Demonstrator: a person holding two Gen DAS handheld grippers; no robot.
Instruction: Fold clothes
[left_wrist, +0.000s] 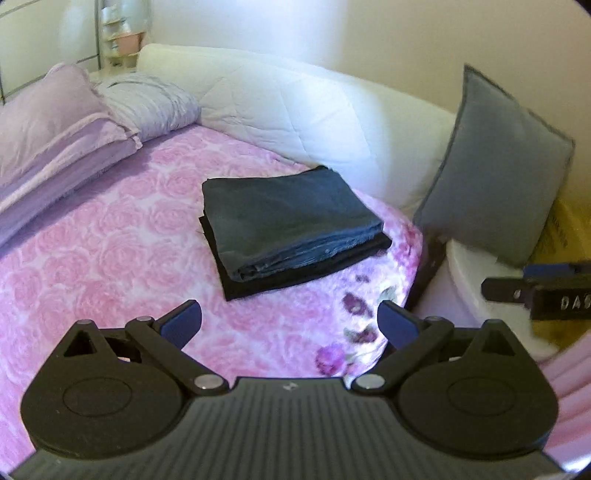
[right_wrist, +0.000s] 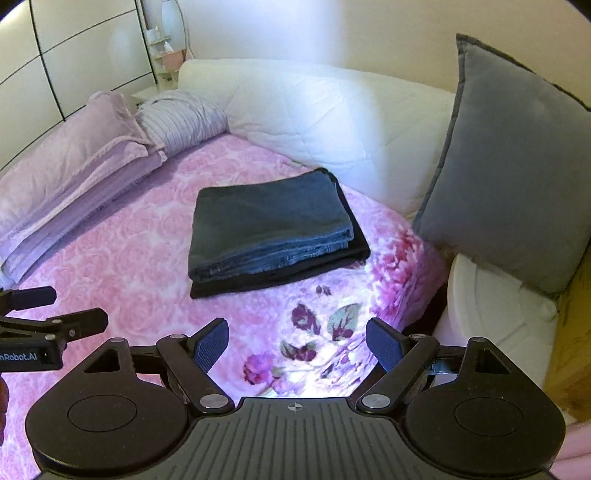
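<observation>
Pink floral bedspread (left_wrist: 110, 258) holds the folded dark clothes stack (left_wrist: 288, 229) mid-bed, both my left claw (left_wrist: 290, 325) and right claw (right_wrist: 295, 345) gaping empty short of it; soft, floppy, light, so I'd pinch folded edges.

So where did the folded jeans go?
In both wrist views the folded jeans lie mid-frame on a folded black garment, on the pink rose blanket, left of the grey cushion.

Black ribbed gripper bodies, blue fingers (left_wrist: 183, 320), silver pivot screws (right_wrist: 213, 400)
</observation>
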